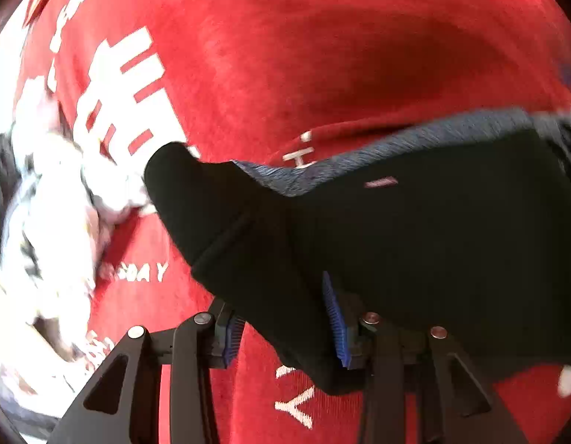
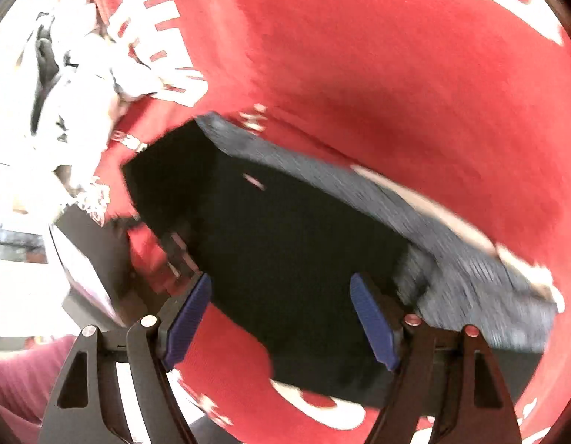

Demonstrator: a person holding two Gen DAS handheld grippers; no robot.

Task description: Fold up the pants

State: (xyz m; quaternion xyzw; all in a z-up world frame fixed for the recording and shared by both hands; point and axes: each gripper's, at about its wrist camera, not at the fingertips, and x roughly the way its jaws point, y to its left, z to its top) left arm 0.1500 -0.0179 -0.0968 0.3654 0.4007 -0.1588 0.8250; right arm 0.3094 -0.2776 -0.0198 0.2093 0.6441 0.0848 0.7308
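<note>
Writing: the red cloth (image 1: 322, 55) under everything carries white print. In the left wrist view, large blocky characters sit at upper left, too warped to read; "DAY" shows at lower left, a lone "Y" at bottom centre, and "H" just above the pants' waistband.
Label: a small pink tag (image 1: 381, 182) is sewn on the black pants, its text too small to read.
White pile: crumpled white clothes (image 1: 59, 199) fill the left edge of both views, overexposed and blurred.
Pants: the black pants (image 1: 415, 259) lie on the red cloth, filling the centre and right of the left wrist view, with a grey-blue ribbed waistband (image 1: 359, 151) along their upper edge.
Left gripper (image 1: 285, 333): jaws spread wide; black fabric lies between the blue pads (image 1: 335, 318) and covers part of the right one. Whether it has hold is not clear.
Right gripper (image 2: 281, 323): jaws spread wide over the pants (image 2: 285, 240), pads at the near edge of the fabric, gripping nothing.
Hard to make out: the right wrist view is motion-blurred; the waistband (image 2: 433, 229) smears toward the right, and a dark object at lower left cannot be identified.
</note>
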